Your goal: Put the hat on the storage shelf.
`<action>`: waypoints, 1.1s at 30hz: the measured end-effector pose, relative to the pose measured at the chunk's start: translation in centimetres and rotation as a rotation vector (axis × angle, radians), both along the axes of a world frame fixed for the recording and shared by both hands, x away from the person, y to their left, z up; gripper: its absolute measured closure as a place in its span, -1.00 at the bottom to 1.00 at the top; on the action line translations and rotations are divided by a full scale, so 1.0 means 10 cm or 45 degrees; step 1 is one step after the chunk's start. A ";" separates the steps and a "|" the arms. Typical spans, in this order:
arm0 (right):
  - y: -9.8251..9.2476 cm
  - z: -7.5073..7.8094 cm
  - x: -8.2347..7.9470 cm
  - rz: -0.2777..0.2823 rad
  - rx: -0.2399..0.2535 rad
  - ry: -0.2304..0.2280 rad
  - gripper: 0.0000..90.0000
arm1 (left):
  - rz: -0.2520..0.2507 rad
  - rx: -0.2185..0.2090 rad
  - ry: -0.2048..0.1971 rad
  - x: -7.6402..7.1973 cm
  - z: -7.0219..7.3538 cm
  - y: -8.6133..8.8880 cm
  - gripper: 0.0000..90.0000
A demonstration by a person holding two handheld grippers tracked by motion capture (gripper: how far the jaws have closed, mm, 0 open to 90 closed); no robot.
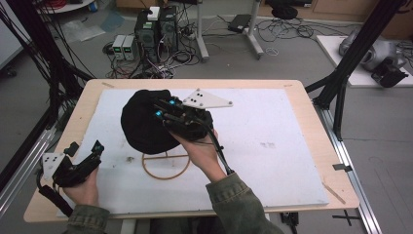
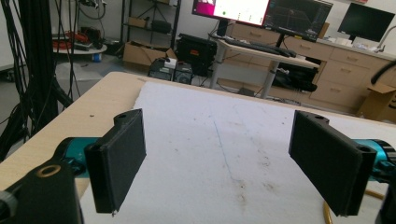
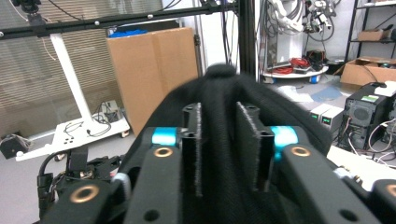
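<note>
My right tool pinches the black hat over the wire ring stand. My left tool rests wide apart, holding nothing, on the worktop.

Hat sits over a ring stand (mid-board), left tongs well left.

Readable text: none.
Monitors: lit, content too small to read.
Computer towers: stickers too blurred to read.
Cardboard box: plain face, no print legible.
</note>
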State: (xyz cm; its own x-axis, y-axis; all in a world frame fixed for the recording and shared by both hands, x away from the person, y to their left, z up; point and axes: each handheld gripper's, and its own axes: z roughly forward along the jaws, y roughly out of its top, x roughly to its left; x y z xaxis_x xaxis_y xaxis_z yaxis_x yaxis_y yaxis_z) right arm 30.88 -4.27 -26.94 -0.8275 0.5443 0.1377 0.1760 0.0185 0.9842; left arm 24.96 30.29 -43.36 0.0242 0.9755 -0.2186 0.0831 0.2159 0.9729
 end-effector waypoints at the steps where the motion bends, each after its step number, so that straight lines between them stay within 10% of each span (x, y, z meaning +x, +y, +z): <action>1: 0.00 0.00 0.00 -0.005 -0.001 -0.002 0.50 | -0.001 0.001 0.001 0.00 0.00 0.00 -0.58; 19: -0.12 0.02 -0.02 -0.027 0.052 -0.022 -0.31 | 0.000 0.009 0.003 0.01 0.00 -0.01 -0.58; 25: -0.20 -0.01 -0.01 -0.144 0.002 -0.014 -0.73 | -0.002 0.008 -0.002 0.01 0.00 -0.01 -0.58; 33: -0.46 -0.10 0.03 -0.147 -0.010 0.009 -0.76 | 0.002 0.022 -0.003 0.00 0.01 -0.03 -0.58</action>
State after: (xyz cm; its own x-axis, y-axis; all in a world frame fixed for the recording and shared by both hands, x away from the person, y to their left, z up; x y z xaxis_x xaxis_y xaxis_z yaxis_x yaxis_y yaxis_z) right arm 31.15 -8.92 -27.94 -0.7584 0.6369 0.1387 0.1842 0.0053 0.9829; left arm 24.97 30.02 -43.28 0.0232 0.9791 -0.2019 0.0802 0.1995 0.9766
